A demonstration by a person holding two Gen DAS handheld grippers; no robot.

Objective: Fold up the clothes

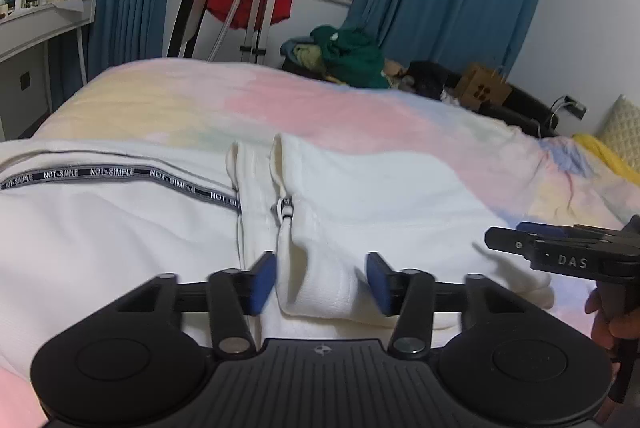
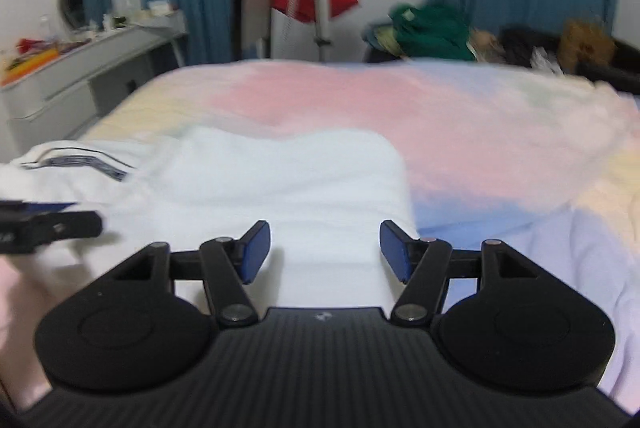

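Note:
A white zip-up top with a dark "NOT-SIMPLE" tape stripe lies spread on the bed. Its zipper pull sits near the collar. My left gripper is open, its blue pads either side of a folded white edge near the zipper, not closed on it. My right gripper is open over the white fabric at the garment's right part. The right gripper also shows in the left wrist view, at the right edge. The left gripper's tip shows in the right wrist view.
The bed has a pastel pink, yellow and blue blanket. A pile of green clothes lies past its far edge. A grey desk stands at the left. A drying rack with a red garment stands by the blue curtains.

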